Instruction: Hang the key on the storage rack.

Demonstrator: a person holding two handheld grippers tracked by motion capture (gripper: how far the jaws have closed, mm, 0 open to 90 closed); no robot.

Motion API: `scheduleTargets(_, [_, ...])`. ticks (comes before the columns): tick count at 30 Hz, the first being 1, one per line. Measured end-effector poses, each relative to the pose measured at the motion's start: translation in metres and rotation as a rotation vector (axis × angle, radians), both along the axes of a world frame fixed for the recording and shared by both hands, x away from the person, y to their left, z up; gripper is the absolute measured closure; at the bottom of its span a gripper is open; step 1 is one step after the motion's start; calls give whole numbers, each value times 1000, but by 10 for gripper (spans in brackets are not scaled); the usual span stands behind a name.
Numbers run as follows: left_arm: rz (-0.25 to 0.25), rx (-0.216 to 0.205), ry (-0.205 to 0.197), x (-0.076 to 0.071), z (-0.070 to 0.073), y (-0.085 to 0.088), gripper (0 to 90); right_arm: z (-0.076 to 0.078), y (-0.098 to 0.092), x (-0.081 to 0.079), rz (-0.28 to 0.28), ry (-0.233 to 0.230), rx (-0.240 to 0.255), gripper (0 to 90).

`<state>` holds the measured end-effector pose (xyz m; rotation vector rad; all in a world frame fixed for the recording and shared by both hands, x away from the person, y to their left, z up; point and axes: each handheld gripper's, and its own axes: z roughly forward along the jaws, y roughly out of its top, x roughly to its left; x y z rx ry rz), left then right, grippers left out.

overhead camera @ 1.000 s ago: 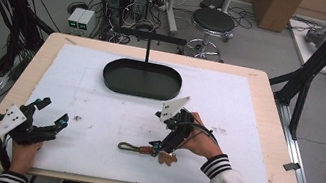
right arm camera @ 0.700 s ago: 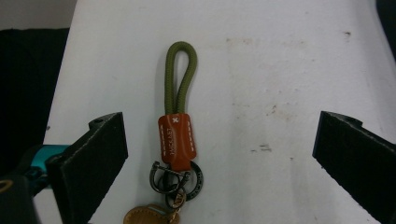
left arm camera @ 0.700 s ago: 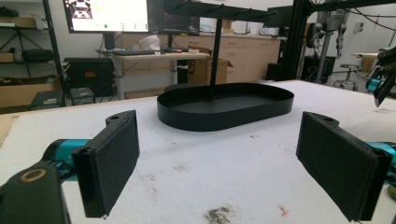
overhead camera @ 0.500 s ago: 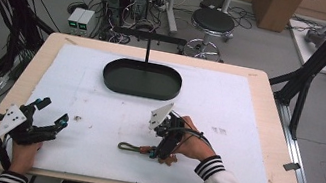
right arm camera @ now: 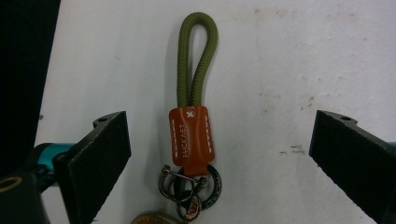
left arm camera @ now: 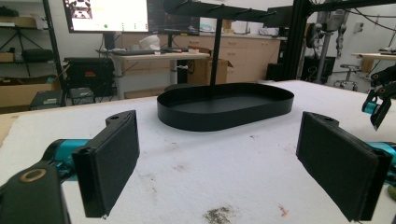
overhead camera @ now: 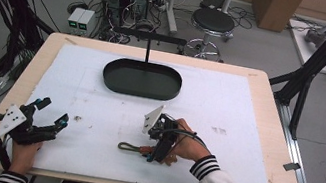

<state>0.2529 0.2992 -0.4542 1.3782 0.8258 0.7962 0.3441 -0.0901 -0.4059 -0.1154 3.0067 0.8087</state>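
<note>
Since a second earlier, the right gripper point(overhead camera: 154, 153) had travelled from the middle of the high view toward the lower centre and come down over the keychain point(overhead camera: 133, 147), while the left gripper point(overhead camera: 50, 115) kept its place at the lower left.

The keychain lay flat on the white mat point(overhead camera: 248, 116) that covered the tabletop point(overhead camera: 272, 95), in the lower centre of the high view. In the right gripper view its olive cord loop point(right arm camera: 196, 56) ran up toward the top of the frame, the orange leather tab point(right arm camera: 191, 135) sat at the centre, and the dark metal rings point(right arm camera: 194, 184) clustered at the bottom edge. The right gripper's jaws stood wide apart, one at the left and one at the right of that view, with the keychain between them and apart from both. Whether the jaws rested on the mat could not be told from these views; they seemed close to it.

The left gripper, held by the left hand point(overhead camera: 25, 153), also had its jaws spread wide with nothing between them. Its own view looked across the mat to the black oval tray point(left arm camera: 224, 105) with a black hanger stand point(left arm camera: 217, 28) rising behind it, near the upper centre of the frame.
</note>
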Motion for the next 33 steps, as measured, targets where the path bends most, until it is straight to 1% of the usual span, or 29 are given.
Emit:
scheduleTargets(1, [0,0,0,0,0,0,138,-1,1,-1,-7,9,-12,63])
scheduleTargets(2, [0,-1,0,0,0,0,138,-1,3,-1,-1,15,-26,111])
scheduleTargets(3, [0,-3,0,0,0,0,138,-1,3,-1,-1,15,-26,111])
scheduleTargets(4, [2,-5,0,0,0,0,138,-1,4,-1,-2,7,-38,145])
scheduleTargets(5, [2,-5,0,0,0,0,138,-2,4,0,1,0,-43,153])
scheduleTargets(7, [2,-5,1,1,0,0,138,-2,6,0,-7,8,-48,167])
scheduleTargets(8, [1,-6,1,0,0,0,138,-3,6,1,-3,10,-52,195])
scheduleTargets(10, [2,-5,1,1,0,0,138,-4,8,0,6,20,-62,211])
scheduleTargets(11, [2,-6,1,1,0,0,138,-4,8,0,6,16,-67,225])
scheduleTargets(12, [2,-5,2,1,0,0,138,-4,9,0,10,22,-74,253])
scheduleTargets(13, [2,-5,4,1,0,0,138,-4,9,-1,16,28,-83,260])
scheduleTargets(15, [1,-5,7,1,0,1,138,-4,10,-1,17,26,-89,276])
scheduleTargets(16, [1,-6,7,1,0,1,138,-4,10,-1,23,29,-95,304])
scheduleTargets(19, [1,-5,6,1,0,1,138,-4,10,-2,40,26,-100,374])
scheduleTargets(22, [1,-6,8,1,0,1,138,-3,10,-2,45,34,-109,425])
scheduleTargets(27, [0,-6,7,1,0,1,138,-3,9,-2,53,54,-112,478])
scheduleTargets(33, [0,-5,7,1,0,0,138,-4,9,-3,59,69,-127,526])
